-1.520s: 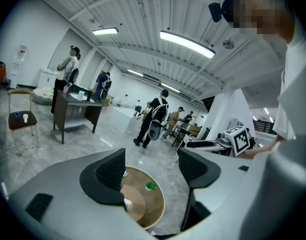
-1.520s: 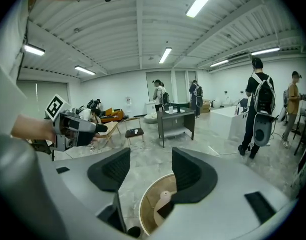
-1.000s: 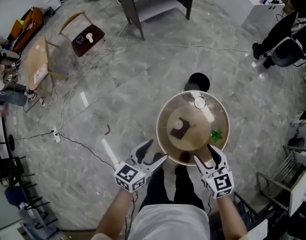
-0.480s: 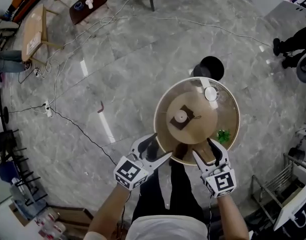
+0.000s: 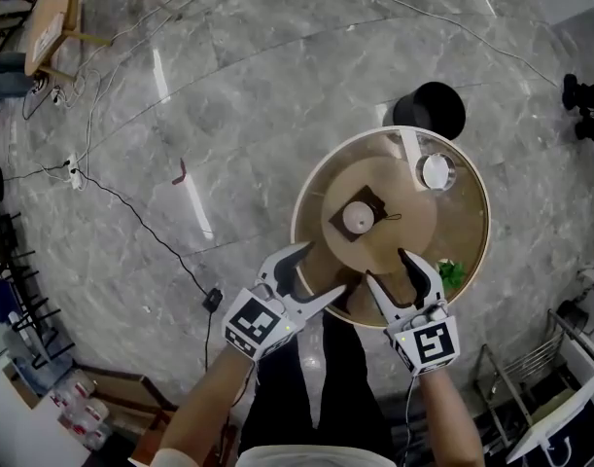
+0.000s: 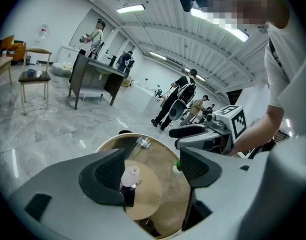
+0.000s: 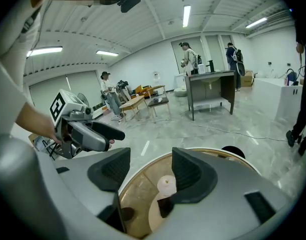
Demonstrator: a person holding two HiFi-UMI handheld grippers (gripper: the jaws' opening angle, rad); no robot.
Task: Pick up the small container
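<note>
The small container (image 5: 358, 218) is a whitish pot on a dark square mat, in the middle of the wooden disc of a round glass-topped table (image 5: 471, 251). My left gripper (image 5: 316, 275) hangs over the table's near rim. It is open, its jaws have just been opening a little, and nothing is between them. My right gripper (image 5: 394, 275) is beside it, also open with nothing held. Both stop short of the container. It shows past the left pad in the left gripper view (image 6: 129, 176) and between the jaws in the right gripper view (image 7: 167, 185).
A clear jar with a white lid (image 5: 436, 171) stands at the table's far right, and a small green thing (image 5: 450, 273) at its near right. A black round object (image 5: 434, 108) sits on the floor behind the table. Cables (image 5: 131, 222) cross the marble floor. People and desks are far off.
Both grippers have come down and forward over the table's near rim. The table and container now look larger and closer in the head view.
</note>
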